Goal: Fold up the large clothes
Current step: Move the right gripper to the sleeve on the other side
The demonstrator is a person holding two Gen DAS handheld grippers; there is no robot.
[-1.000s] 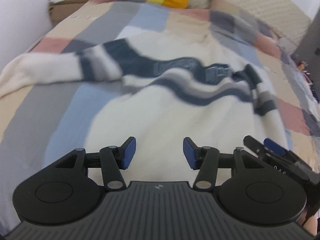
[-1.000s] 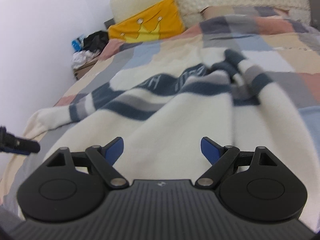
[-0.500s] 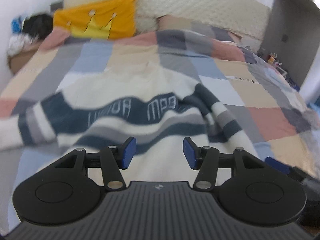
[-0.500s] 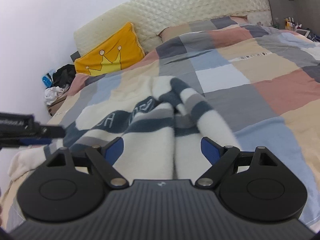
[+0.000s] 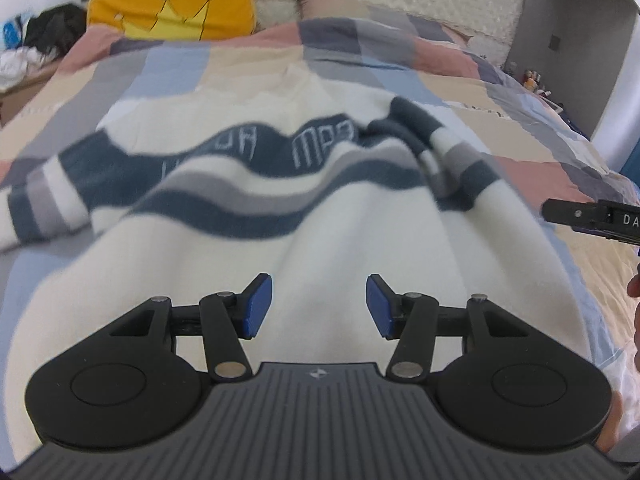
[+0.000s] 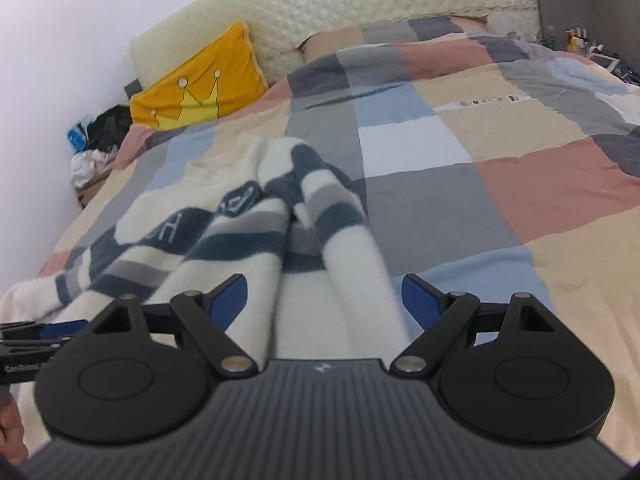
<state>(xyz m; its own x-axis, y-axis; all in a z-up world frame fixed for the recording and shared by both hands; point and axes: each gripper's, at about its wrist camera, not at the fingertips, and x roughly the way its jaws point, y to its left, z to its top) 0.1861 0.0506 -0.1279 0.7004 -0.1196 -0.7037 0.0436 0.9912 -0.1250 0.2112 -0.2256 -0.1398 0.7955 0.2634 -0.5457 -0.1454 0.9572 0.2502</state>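
Both pairs of fingers stand released, with nothing between their blue pads. Your left gripper [image 5: 319, 305] hangs over the plain cream body of the sweater [image 5: 304, 240], its fingers [image 5: 256, 306] parted to a middling gap. Your right gripper [image 6: 323, 299] holds its fingers [image 6: 420, 300] wider apart, above the sweater's right edge.

You'll find the sweater [image 6: 240, 248] spread on the bed, over the patchwork duvet [image 6: 500, 184], its hem end nearest you. It is cream with dark blue and grey bands across the chest, the widest band carrying pale letters (too blurred to read). One banded sleeve [image 6: 352, 240] lies along the body on the right side, and the other sleeve [image 5: 44, 204] stretches out to the left across the duvet.

At the far end sits a yellow pillow [image 5: 176, 4] with a crown drawn on it, against a quilted cream headboard [image 6: 360, 12]. Each camera catches the tip of your other gripper at its frame edge.
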